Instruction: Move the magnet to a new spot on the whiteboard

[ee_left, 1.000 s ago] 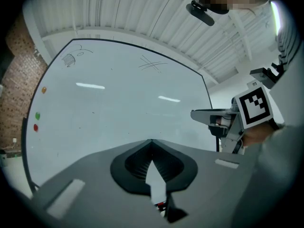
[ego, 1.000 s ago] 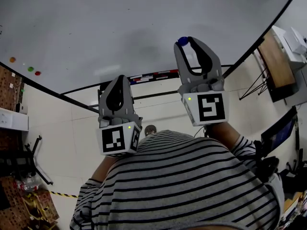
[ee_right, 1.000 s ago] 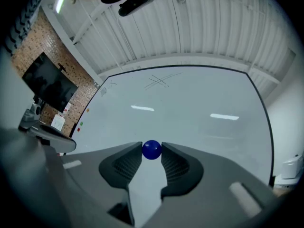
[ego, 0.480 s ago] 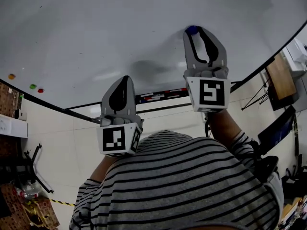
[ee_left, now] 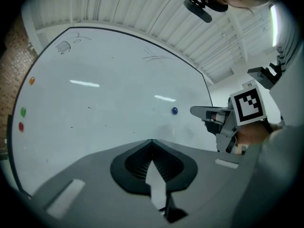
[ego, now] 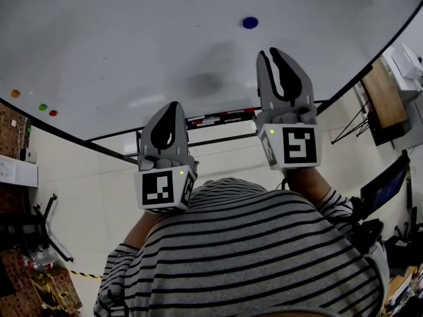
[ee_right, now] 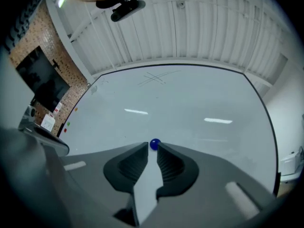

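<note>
Filling most of the head view, a whiteboard (ego: 132, 38) is seen, dark-framed and standing over a pale tiled floor (ego: 86, 190). A brick wall (ee_left: 9, 80) is seen at its left, with a ribbed white ceiling (ee_right: 199, 27) overhead. A tray (ego: 211, 119) with markers is fixed along the board's lower edge. Three small dots, orange (ego: 15, 93), green (ego: 42, 107) and red (ego: 53, 113), are stuck near the left edge. Faint crossed scribbles (ee_right: 154, 78) are drawn on the board; no word can be read.

The blue magnet (ego: 250, 22) is stuck on the board, apart from both grippers. The right gripper (ego: 277, 53) is held just below it, its jaws parted by a narrow gap with nothing gripped. The left gripper (ego: 170, 106) is held lower, jaws together and empty.
</note>
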